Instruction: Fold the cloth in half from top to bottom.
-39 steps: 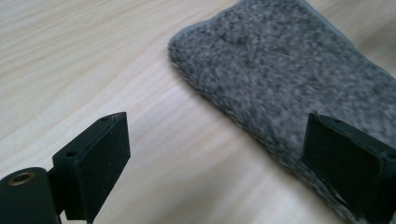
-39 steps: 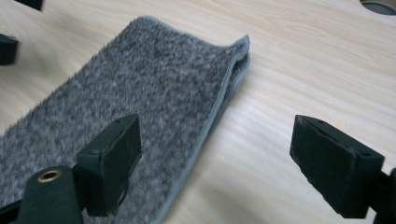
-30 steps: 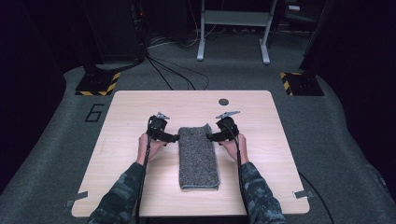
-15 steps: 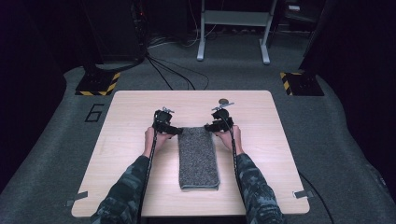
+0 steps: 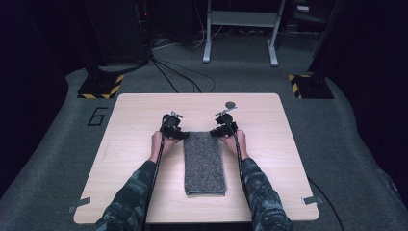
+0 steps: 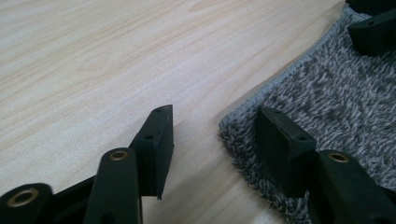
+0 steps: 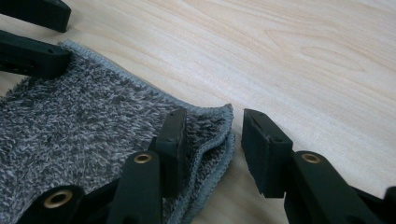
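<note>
At the near middle of the table (image 5: pixel 269 159) lies a grey towel (image 5: pixel 204 161), folded into a narrow strip. Its long axis runs near to far, and its near end stops short of the table's near edge.

Two camouflage-sleeved forearms flank the strip, one on each side, and reach to its far end. There, the left tongs (image 5: pixel 174 131) sit at the far left corner and the right tongs (image 5: pixel 222 129) at the far right corner. Each hand is therefore nearest to its own corner, and the towel body extends from both tongs back toward the person.

- Left tongs (image 6: pixel 212 135): open. One jaw rests over the pile at the corner and the other over bare wood just beside the hem, so the edge lies in the gap.
- Right tongs (image 7: pixel 212 140): open. One jaw rests on the pile; the other stands just off the corner, where the folded layers (image 7: pixel 219 135) show stacked hems.

Neither pair grips the cloth.

Beyond the tongs, a small dark round object (image 5: pixel 231 104) lies near the far edge.
</note>
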The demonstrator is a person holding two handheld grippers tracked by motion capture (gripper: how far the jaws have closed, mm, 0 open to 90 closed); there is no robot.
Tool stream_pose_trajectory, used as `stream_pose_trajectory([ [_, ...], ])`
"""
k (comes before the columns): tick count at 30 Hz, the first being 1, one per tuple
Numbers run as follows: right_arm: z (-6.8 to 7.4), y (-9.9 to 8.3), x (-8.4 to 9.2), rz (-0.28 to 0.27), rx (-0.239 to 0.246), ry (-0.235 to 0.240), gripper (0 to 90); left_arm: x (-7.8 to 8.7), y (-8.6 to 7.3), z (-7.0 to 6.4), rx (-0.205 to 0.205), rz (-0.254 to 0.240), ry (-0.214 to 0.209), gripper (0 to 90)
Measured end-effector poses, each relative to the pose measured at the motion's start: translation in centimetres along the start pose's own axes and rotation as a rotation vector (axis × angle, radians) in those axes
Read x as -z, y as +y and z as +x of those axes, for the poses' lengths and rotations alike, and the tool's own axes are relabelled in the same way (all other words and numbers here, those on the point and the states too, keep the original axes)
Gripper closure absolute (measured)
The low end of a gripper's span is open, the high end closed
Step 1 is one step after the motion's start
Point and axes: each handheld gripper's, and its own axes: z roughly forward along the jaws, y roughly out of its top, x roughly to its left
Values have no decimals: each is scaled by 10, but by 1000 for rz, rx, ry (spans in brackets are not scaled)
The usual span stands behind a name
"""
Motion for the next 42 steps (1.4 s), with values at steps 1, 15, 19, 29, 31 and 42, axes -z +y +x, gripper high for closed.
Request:
stream_pose_trajectory([
  [1, 0, 0, 0, -1, -2, -2, 620, 0, 0, -1, -4, -2, -1, 517],
  [15, 2, -5, 0, -29, 5, -6, 804, -1, 0, -7, -27, -6, -23, 746],
  [19, 5, -7, 1, -31, 15, -13, 834, 0, -1, -9, -32, -9, -18, 817],
  [29, 14, -12, 18, -86, 64, -29, 857, 11, -1, -12, -48, -86, -4, 850],
  [31, 15, -10, 22, -106, 58, -29, 860, 15, 0, -13, -35, -106, -9, 851],
  [42, 17, -3, 40, -182, 81, -53, 867, 35, 12, -16, -74, -161, 7, 852],
])
